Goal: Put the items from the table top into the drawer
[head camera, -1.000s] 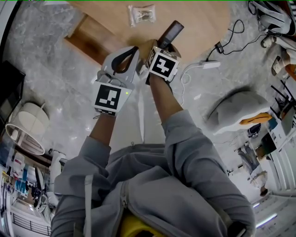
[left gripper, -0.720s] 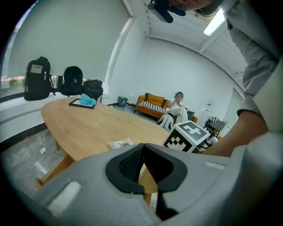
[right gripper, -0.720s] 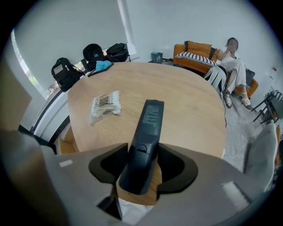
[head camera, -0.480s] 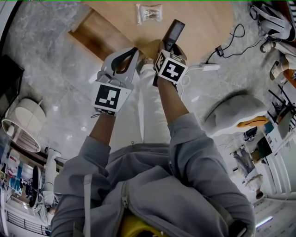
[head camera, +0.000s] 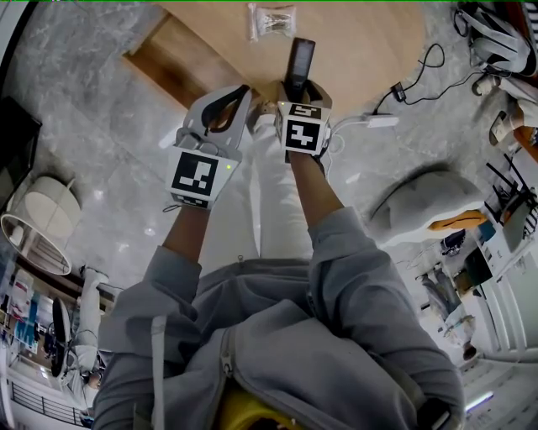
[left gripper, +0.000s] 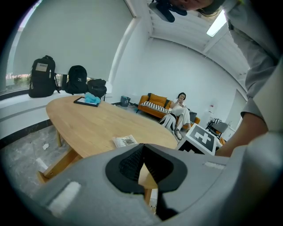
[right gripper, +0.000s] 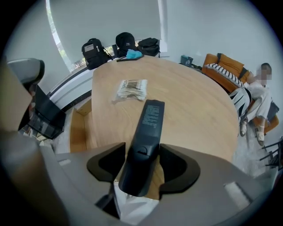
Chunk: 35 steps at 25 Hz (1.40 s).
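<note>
My right gripper is shut on a black remote control, held by its near end, back side up, sticking out over the round wooden table. Its jaws have just been opening a little, with the remote still between the pads. A clear packet of small items lies on the table beyond the remote. My left gripper is shut with nothing in it, at the table's near edge, left of the right one. No drawer is visible.
The table's wooden base shows below its left edge. A white power strip with cables and a grey beanbag lie on the floor to the right. Backpacks line the window sill. A person sits on an orange sofa.
The right gripper has rolled, so the remote now points straight away over the table instead of slanting to the right. The left gripper has stayed in place.
</note>
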### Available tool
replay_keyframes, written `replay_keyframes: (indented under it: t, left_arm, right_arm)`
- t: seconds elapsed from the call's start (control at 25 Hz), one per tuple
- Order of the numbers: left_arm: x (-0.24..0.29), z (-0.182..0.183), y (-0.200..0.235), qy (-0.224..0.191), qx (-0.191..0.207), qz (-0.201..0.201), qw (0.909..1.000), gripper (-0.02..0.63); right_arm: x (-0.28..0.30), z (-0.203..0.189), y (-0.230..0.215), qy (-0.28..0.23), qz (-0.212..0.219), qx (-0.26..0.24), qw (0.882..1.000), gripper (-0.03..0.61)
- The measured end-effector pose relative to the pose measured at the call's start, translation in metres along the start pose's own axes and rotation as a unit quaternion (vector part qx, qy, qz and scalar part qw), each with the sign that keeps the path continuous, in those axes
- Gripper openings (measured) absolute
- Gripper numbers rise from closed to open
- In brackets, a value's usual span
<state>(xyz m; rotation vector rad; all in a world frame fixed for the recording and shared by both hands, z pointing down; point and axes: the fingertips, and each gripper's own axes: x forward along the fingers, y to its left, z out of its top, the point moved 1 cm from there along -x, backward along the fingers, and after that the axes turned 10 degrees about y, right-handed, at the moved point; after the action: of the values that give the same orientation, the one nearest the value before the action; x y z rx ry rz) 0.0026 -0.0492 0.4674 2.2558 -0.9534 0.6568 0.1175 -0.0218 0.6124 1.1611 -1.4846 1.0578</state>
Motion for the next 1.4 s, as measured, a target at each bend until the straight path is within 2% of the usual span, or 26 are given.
replay_keyframes:
  t: [0.2,0.4,0.72,1.04,1.4]
  left_arm:
    - [0.004,-0.001,-0.003,0.003,-0.002,-0.002,1.0000,0.000]
    - [0.005,-0.003,0.000,0.001,-0.007,-0.001,1.0000,0.000]
    - [0.002,-0.005,-0.003,-0.003,-0.012,-0.004,0.9999,0.000]
    - [-0.005,-0.009,0.001,-0.008,-0.017,0.004,0.9998,0.000]
    - [-0.028,-0.020,0.022,-0.015,-0.040,0.035,0.9985,0.000]
  right_arm:
    - [0.005,0.003,-0.004,0.002,-0.003,0.057,0.998,0.271]
    - [0.005,0.010,-0.002,0.010,-0.013,0.072,0.997,0.196]
    - [-0.004,0.004,-0.004,0.004,-0.017,0.026,1.000,0.190]
    - [-0.036,-0.004,-0.001,-0.023,-0.017,0.027,0.999,0.190]
    - [-0.063,0.004,0.061,-0.051,0.020,-0.055,0.997,0.190]
